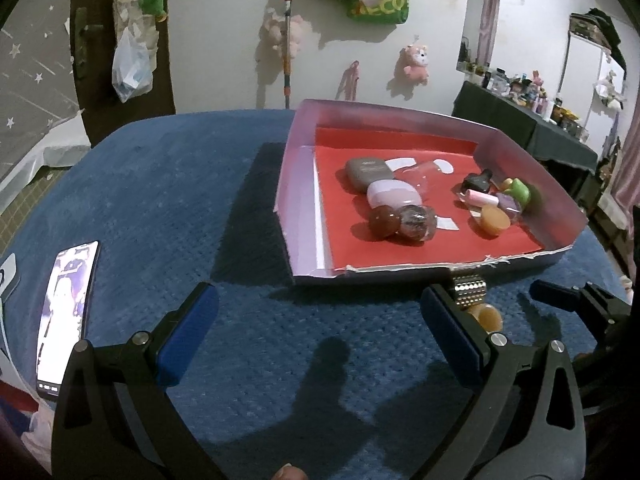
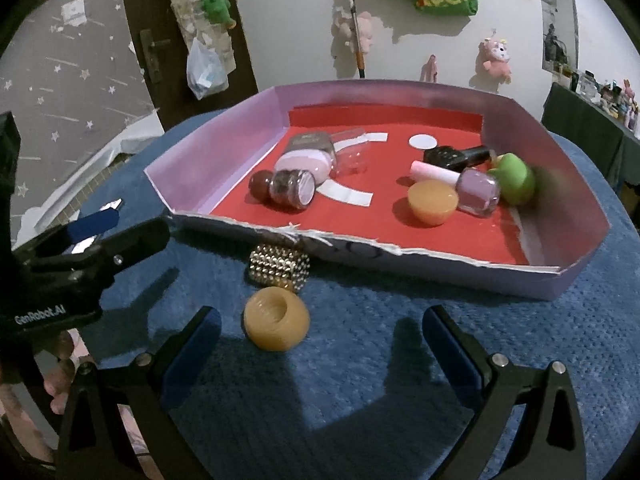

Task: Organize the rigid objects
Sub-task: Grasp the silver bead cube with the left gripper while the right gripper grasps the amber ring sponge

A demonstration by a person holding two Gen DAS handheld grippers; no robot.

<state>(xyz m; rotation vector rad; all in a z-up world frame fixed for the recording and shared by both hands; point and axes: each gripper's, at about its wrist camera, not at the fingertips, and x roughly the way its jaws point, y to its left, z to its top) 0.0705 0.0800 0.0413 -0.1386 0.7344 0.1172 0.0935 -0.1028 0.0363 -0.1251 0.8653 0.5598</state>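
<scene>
Left wrist view: my left hand-held gripper (image 1: 320,320) hovers empty, jaws apart, above the blue desk (image 1: 140,200).

Right wrist view: right hand-held gripper (image 2: 322,338) spread, empty; I should centre on the amber cap (image 2: 277,323) before the tray (image 2: 440,268), then lift over its wall.

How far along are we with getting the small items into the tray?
Mostly done: the tray already holds about ten items, including a purple polish bottle and a green cap. Nothing is in hand; the left gripper and the right gripper are both open. Left on the blue cloth: the studded ring and the orange cap.
</scene>
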